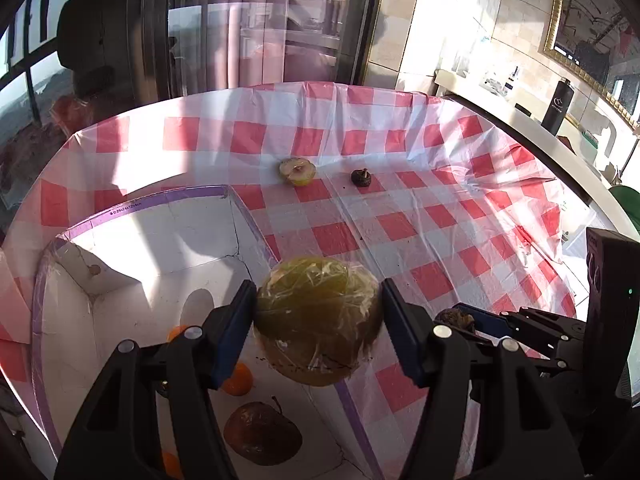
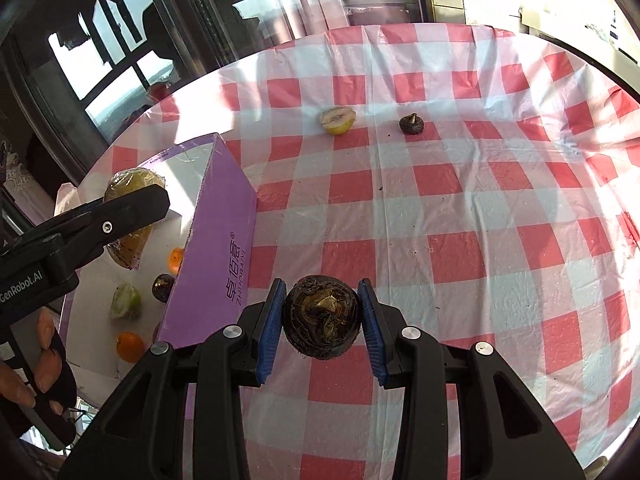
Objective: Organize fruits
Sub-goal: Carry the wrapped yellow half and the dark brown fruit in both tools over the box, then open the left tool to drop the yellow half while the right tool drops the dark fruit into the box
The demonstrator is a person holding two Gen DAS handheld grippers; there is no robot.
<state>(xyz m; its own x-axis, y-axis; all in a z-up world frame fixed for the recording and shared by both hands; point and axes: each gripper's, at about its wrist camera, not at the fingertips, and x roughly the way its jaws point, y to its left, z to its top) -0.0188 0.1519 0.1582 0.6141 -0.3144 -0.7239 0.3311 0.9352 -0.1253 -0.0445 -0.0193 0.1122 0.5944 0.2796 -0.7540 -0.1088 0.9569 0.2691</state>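
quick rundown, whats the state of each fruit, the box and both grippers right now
left gripper: shut on wrapped fruit
wrapped fruit: held over the box's edge
right gripper: shut on dark fruit
dark fruit: held above the tablecloth
box: open, fruit inside
cut fruit: on tablecloth
small dark fruit: on tablecloth

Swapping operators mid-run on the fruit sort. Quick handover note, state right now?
Left gripper: shut on the plastic-wrapped yellow-green fruit, held over the purple-edged box.
Right gripper: shut on the dark round fruit, above the checkered cloth beside the box's outer wall.
Done: oranges, a pale green piece and a dark fruit lie in the box.
Left: drop both held fruits in; then the cut yellow half and small dark fruit at the far side of the cloth.
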